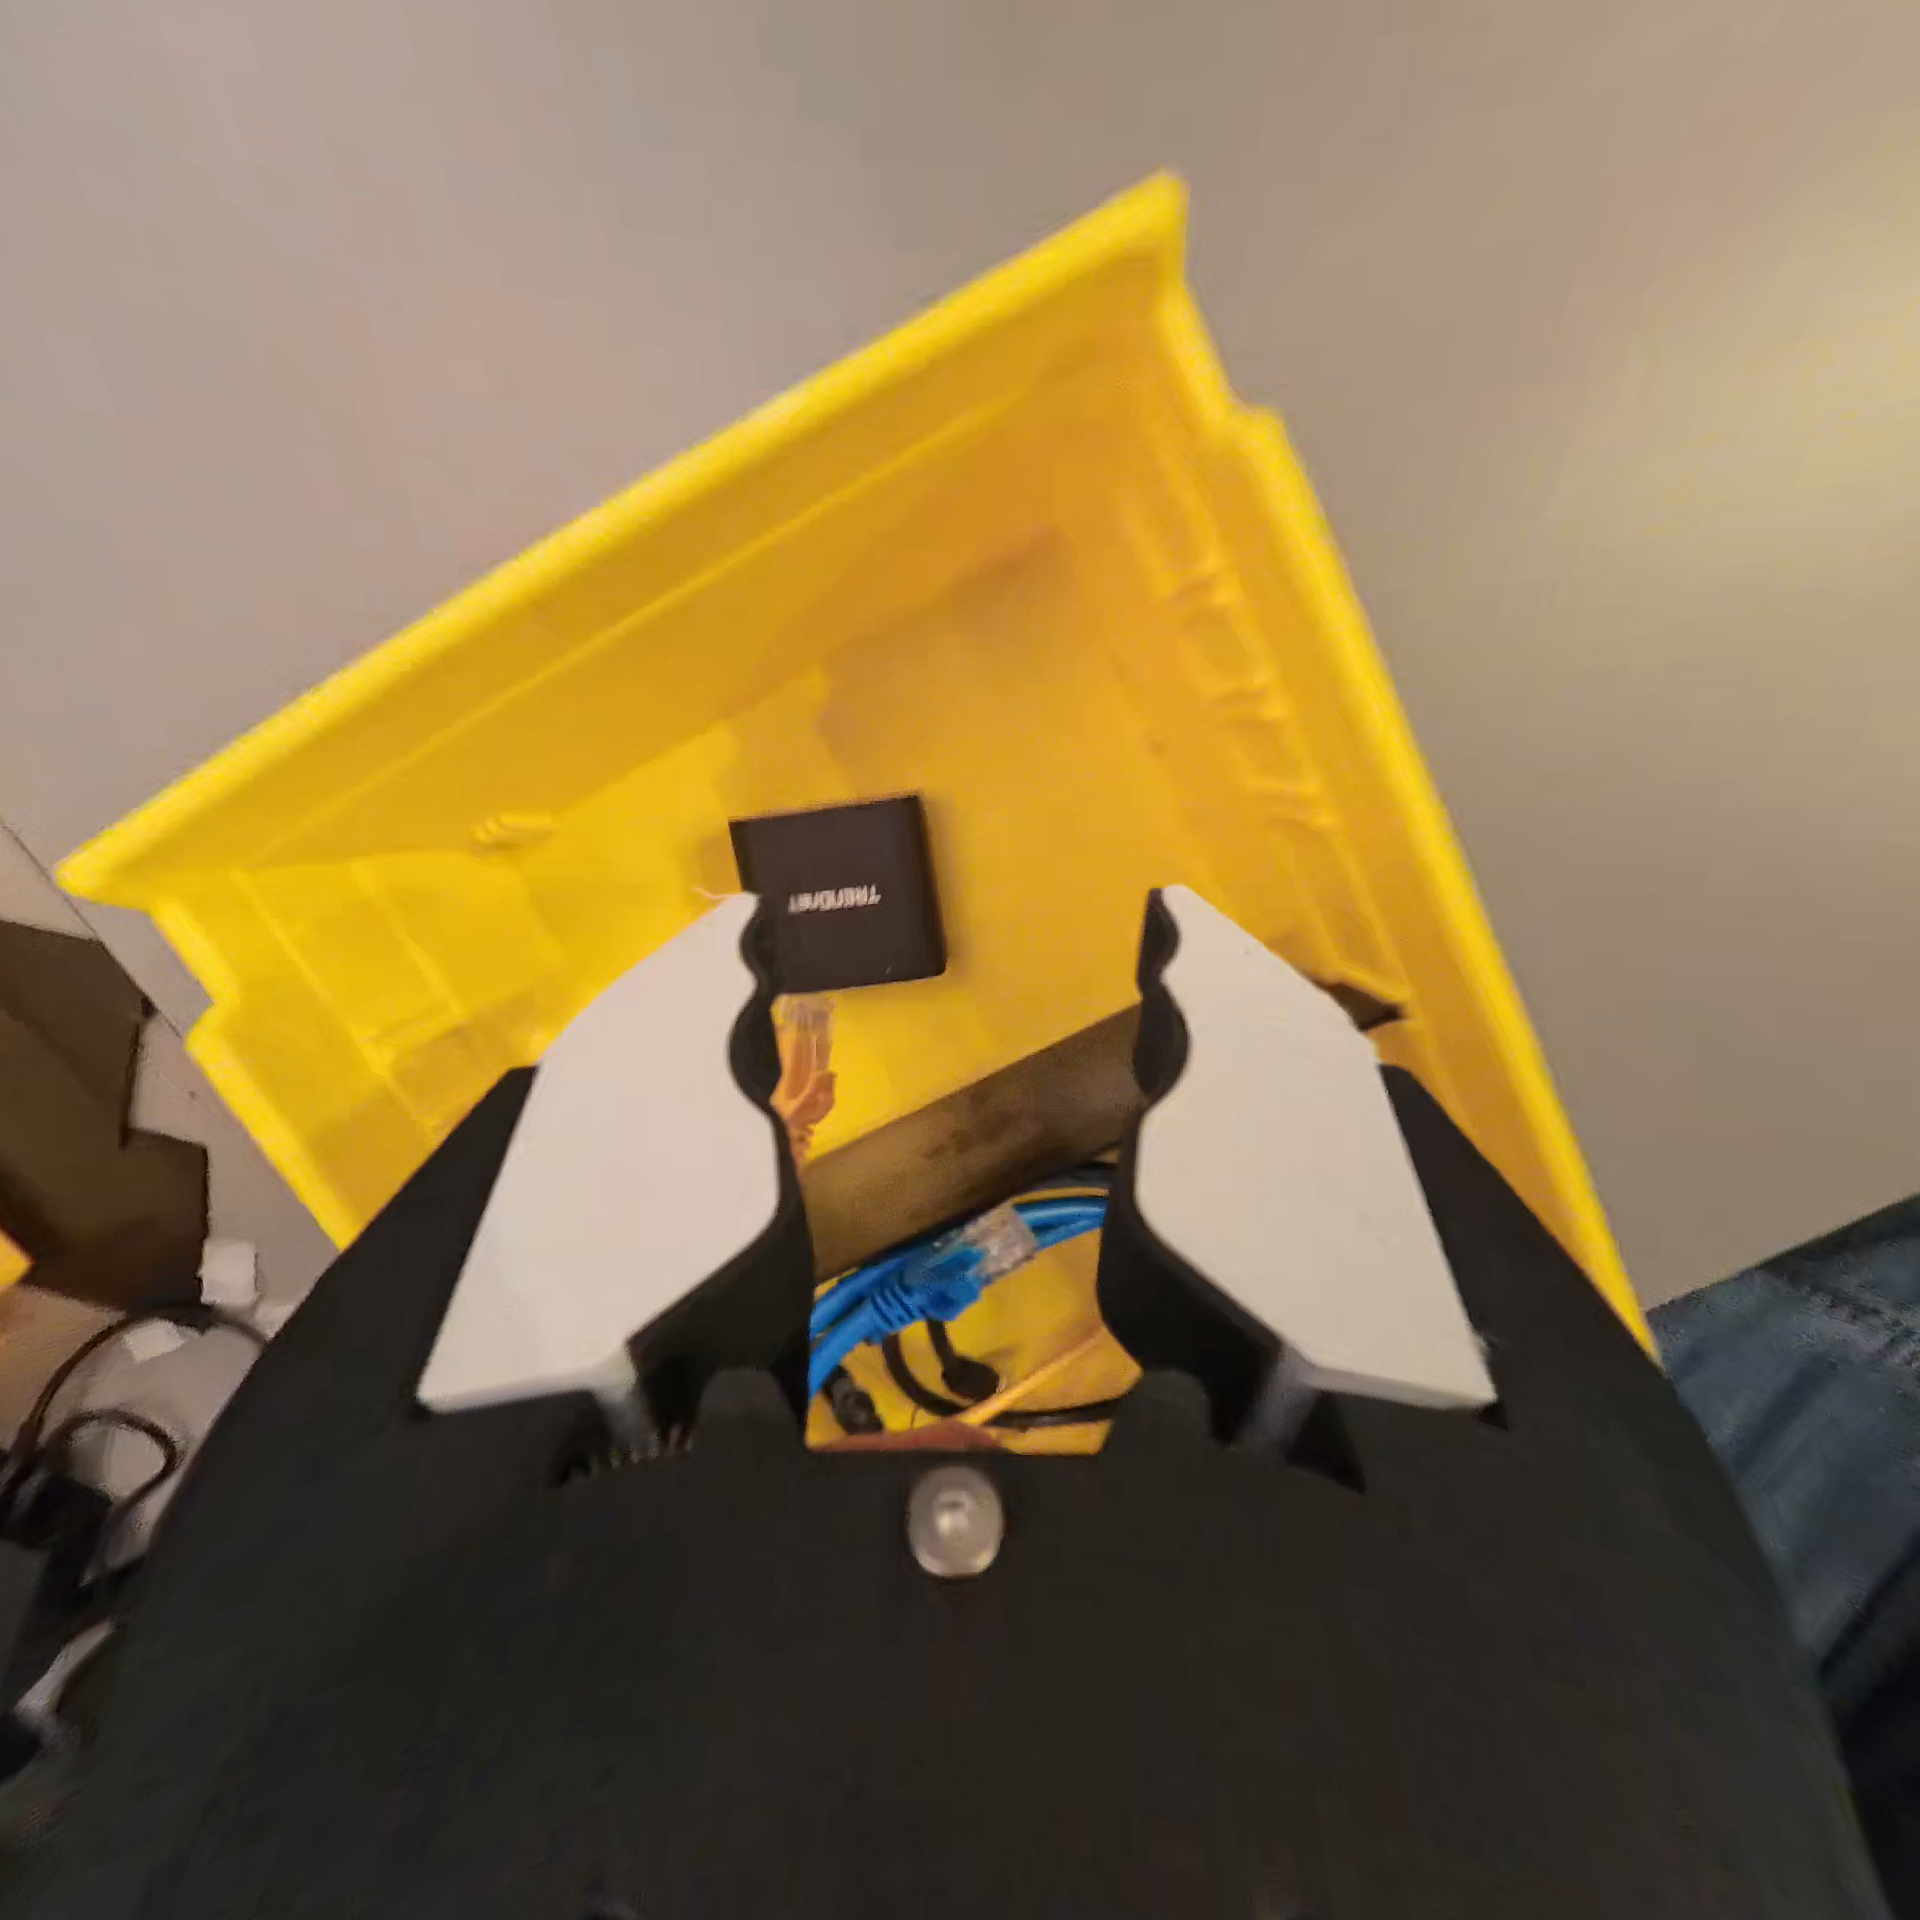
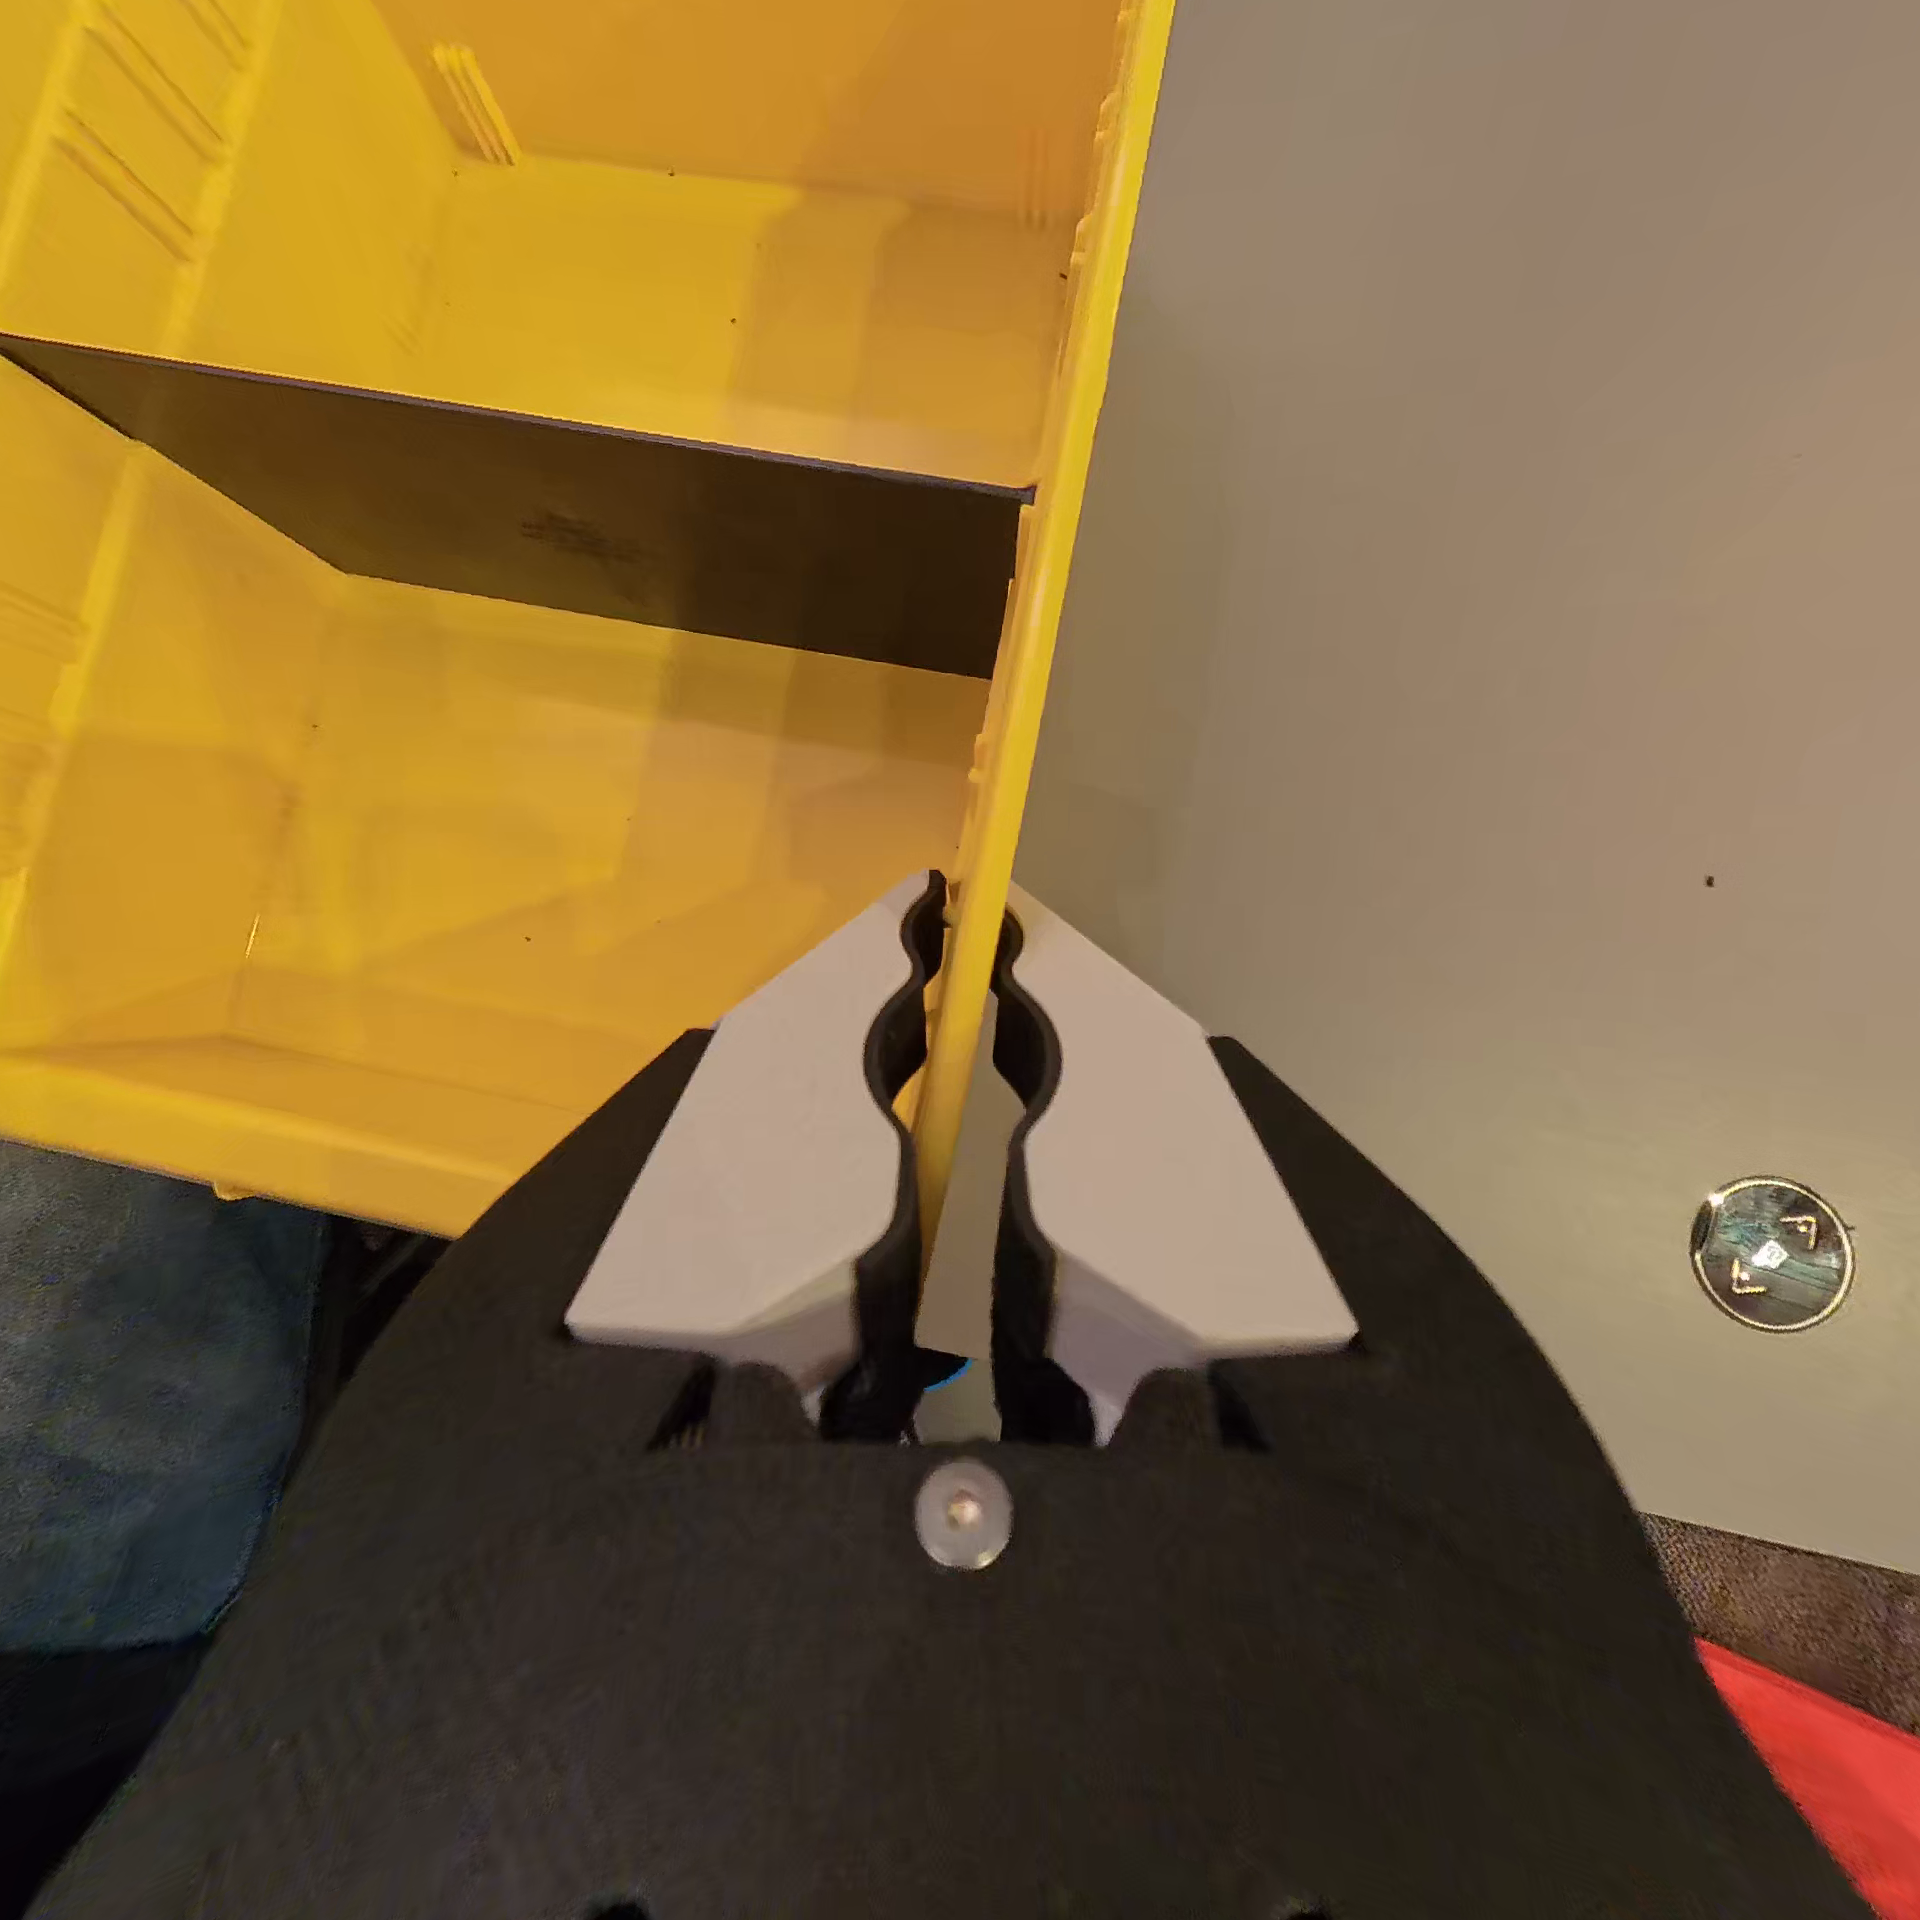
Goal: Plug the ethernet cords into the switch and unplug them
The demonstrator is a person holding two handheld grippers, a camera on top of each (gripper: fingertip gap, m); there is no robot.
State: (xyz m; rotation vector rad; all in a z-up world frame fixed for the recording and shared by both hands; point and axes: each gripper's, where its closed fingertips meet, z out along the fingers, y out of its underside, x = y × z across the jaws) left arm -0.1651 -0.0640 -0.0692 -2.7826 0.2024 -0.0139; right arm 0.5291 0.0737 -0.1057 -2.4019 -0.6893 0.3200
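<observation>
Fingers (image 1: 1195, 1049) of the left gripper (image 1: 951, 935) stand wide apart and grasp nothing. Between and below them, inside a yellow bin (image 1: 1039, 540), lie the task items:

1. A small black switch (image 1: 842, 899) rests flat on the bin floor, just beyond the left fingertip. Its top face carries a line of pale printed lettering, upside down in this view.
2. An orange ethernet cord (image 1: 808, 1070) lies just below the switch, its plug pointing toward the switch; whether plug and switch touch cannot be told.
3. A blue ethernet cord (image 1: 914, 1288) with a clear plug lies coiled nearer the gripper body, on the near side of a dark divider panel (image 1: 977, 1127) that crosses the bin.
4. Thin black cables (image 1: 935, 1371) lie beside the blue coil.

Fingers (image 2: 810, 1122) of the right gripper (image 2: 971, 914) are closed on the thin upright side wall of the yellow bin (image 2: 540, 790), one finger inside and one outside. The same dark divider panel (image 2: 582, 530) spans the bin ahead; faint printing on it is too small to read.

Surface: the bin sits on a plain grey tabletop (image 2: 1455, 623). A round metal grommet (image 2: 1771, 1252) with small arrow marks is set into the tabletop to the right. A red object (image 2: 1818, 1766) shows at the lower right corner. Dark blue carpet (image 1: 1808, 1434) lies beyond the table edge. Brown cardboard (image 1: 73, 1122) and loose dark wires (image 1: 83, 1455) sit at the far left of the left wrist view.
</observation>
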